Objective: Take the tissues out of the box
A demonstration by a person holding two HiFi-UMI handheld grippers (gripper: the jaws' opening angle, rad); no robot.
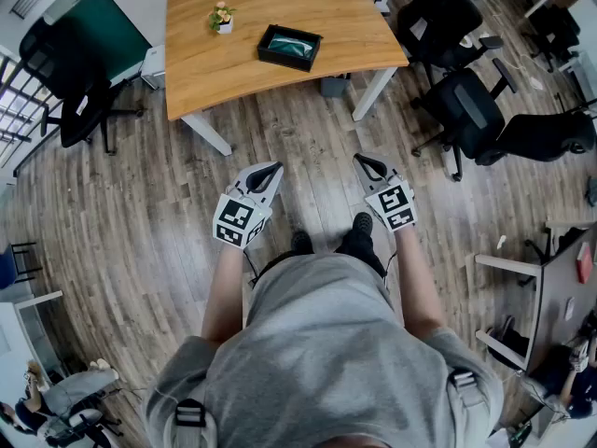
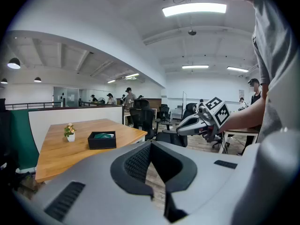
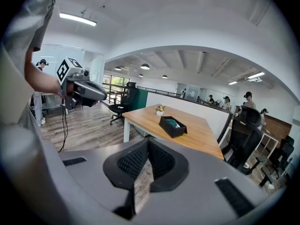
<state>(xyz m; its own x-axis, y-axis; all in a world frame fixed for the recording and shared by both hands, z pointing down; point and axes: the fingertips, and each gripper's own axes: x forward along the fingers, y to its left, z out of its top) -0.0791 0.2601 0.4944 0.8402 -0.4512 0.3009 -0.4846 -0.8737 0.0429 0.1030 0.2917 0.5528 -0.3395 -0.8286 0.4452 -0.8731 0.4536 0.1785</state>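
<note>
Black open-topped tissue box [image 1: 289,47] at twelve o'clock on pale wooden table [image 1: 201,59], small potted flower [image 1: 222,17] at its ten. Grey plank floor [image 1: 140,213], black office chairs [image 1: 471,110] at two. Left gripper [image 1: 270,169], right gripper [image 1: 363,162] closed tight, empty.

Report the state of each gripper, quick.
Left gripper: closed, holding nothing.
Right gripper: closed, holding nothing.

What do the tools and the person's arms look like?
The left tool and right tool match: light grey, beak-shaped, black ribbed pads, a white cube with black square markers. A thin black cable hangs from the left one. The person wears a grey short-sleeved shirt.
</note>
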